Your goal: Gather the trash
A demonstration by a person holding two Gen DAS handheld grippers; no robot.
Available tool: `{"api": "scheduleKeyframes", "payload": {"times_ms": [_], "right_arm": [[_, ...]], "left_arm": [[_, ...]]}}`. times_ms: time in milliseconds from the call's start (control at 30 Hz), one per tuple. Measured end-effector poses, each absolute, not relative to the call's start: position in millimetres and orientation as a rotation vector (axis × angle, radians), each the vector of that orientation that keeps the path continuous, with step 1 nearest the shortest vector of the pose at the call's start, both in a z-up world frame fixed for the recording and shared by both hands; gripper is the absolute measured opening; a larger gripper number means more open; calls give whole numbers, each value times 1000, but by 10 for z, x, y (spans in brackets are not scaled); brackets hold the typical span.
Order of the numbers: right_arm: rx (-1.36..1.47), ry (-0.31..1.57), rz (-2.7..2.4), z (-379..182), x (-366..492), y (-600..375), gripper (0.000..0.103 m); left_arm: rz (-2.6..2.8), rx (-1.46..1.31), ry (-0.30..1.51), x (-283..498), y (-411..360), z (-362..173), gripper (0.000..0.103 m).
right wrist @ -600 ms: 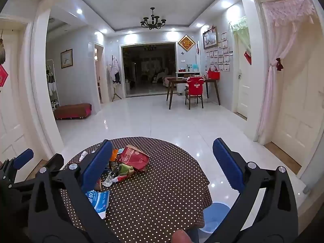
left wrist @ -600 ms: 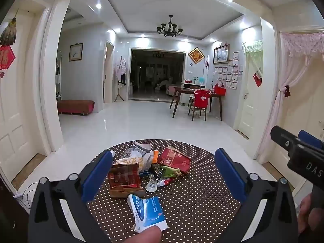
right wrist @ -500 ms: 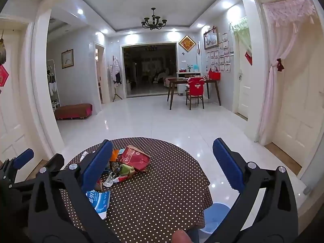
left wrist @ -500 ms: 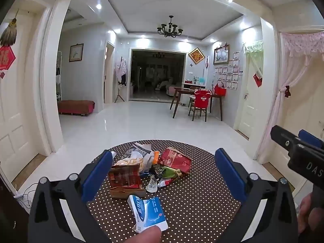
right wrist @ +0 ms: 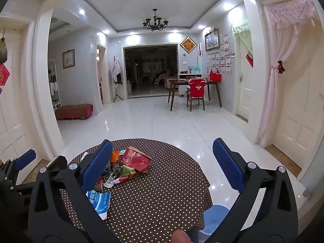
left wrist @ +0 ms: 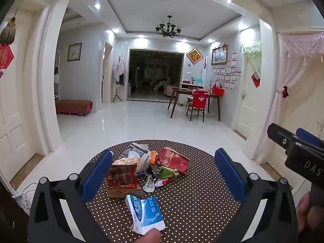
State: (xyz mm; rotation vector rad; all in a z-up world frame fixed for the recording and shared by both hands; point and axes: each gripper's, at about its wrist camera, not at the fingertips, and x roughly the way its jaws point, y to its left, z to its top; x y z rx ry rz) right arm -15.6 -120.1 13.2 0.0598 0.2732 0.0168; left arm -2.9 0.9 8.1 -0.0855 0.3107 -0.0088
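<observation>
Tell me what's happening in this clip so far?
A person holds a gripper in each hand above a round table with a dotted cloth. The left gripper and right gripper both hang open and empty. A pile of trash lies untouched: wrappers, a red packet, a brown box and a blue-and-white box nearest the person. A blue bin stands on the floor beside the table.

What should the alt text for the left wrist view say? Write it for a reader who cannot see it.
The open left gripper hovers over a round table with a brown polka-dot cloth bearing a trash pile: a blue and white box nearest, a red packet farther back. The right gripper shows at the right edge, a tiled room beyond.
</observation>
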Motion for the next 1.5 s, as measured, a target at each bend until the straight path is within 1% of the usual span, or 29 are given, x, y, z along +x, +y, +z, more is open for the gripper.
{"api": "scheduleKeyframes", "payload": {"times_ms": [1100, 1333, 1500], "right_arm": [[64, 297, 9, 16, -141, -1211, 97], [55, 324, 8, -9, -48, -1191, 97], [39, 364, 15, -143, 69, -1128, 97]], "left_arm": [[-20, -94, 336, 18, 30, -52, 99], [-8, -105, 365, 86, 94, -180, 99], [14, -114, 408, 175, 178, -378, 99]]}}
